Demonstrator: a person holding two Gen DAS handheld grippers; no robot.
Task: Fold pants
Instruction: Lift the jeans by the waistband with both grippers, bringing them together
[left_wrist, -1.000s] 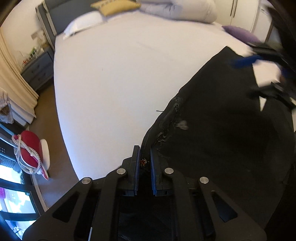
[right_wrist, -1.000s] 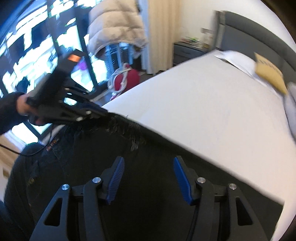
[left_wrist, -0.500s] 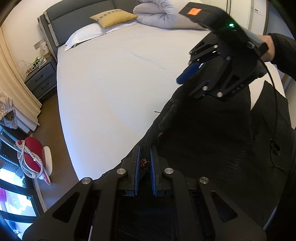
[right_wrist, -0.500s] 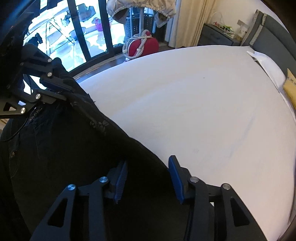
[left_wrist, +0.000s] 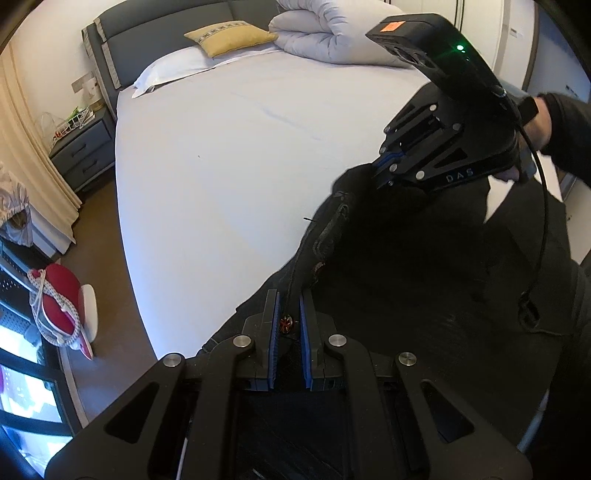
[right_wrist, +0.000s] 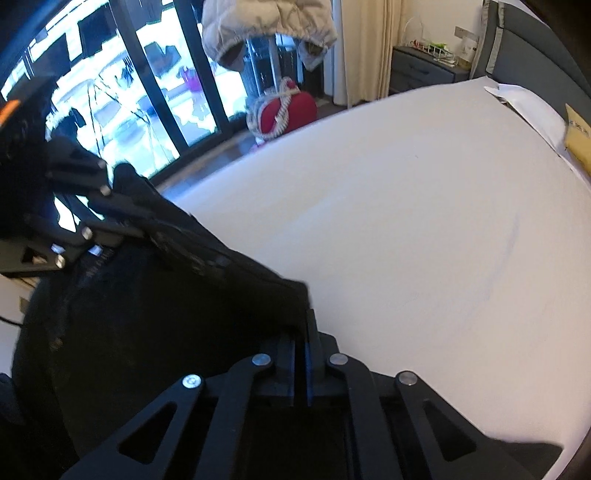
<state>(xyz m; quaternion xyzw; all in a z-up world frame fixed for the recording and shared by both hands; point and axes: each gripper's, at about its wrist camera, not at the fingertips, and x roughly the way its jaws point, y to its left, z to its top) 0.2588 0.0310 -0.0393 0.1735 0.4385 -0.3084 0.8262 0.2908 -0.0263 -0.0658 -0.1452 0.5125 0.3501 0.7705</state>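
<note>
The bed carried a smooth white sheet over its whole top, with a grey padded headboard at the far end. Black pants lay spread over its near corner, their edge lifted off the sheet. A white pillow, a yellow cushion and a rolled white duvet lay by the headboard.

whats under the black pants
The white bed sheet shows bare beside the black pants, so they lie over the bed's near end. The sheet beneath them is covered; anything else under the cloth cannot be seen.
</note>
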